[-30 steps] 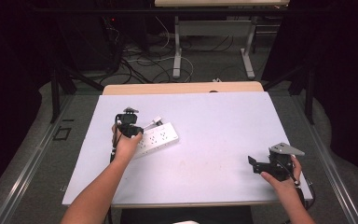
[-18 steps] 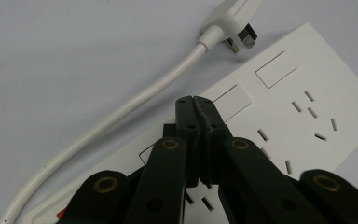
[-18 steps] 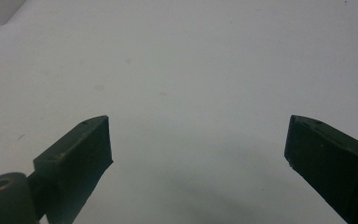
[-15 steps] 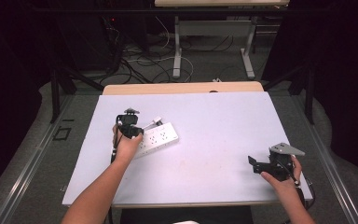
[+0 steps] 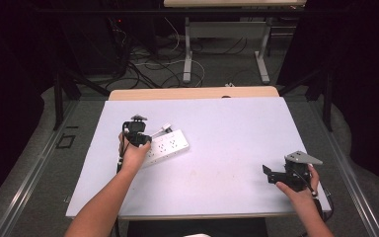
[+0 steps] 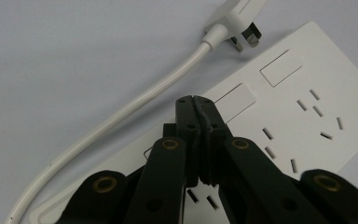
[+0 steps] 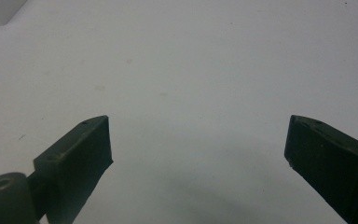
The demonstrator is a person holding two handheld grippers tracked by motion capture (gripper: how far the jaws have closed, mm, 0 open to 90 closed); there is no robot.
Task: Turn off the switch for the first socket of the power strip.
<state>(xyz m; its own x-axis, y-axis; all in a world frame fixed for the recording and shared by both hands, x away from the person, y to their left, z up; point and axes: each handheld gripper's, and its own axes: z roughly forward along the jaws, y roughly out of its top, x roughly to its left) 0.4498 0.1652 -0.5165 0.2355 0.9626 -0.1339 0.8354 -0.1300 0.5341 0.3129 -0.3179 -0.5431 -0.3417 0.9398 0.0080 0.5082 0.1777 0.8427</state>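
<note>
- Power strip (image 5: 165,148) is lying flat on the left half of the table (image 5: 227,128), long axis running slantwise, sockets facing up.
- Left gripper (image 5: 137,132) is hovering over the strip's left end, the hand (image 5: 133,157) coming in from the near side.
- In the left gripper view, its jaws are pressing together, tips meeting with nothing between them; left gripper (image 6: 195,100) is pointing down just over the strip (image 6: 307,107), beside a rectangular switch (image 6: 235,100).
- Touching the switch or not: cannot tell.
- White cable (image 6: 121,116) is curving along the strip's far edge, ending at a plug (image 6: 237,18) lying by the strip's corner.
- Right gripper (image 5: 271,173) is sitting well apart from the strip, near the table's right front corner, held in the right hand (image 5: 301,190).
- In the right gripper view, the right gripper (image 7: 198,140) is standing wide, bare tabletop between the jaws; the strip's corner (image 7: 0,10) is showing far off at upper left.
</note>
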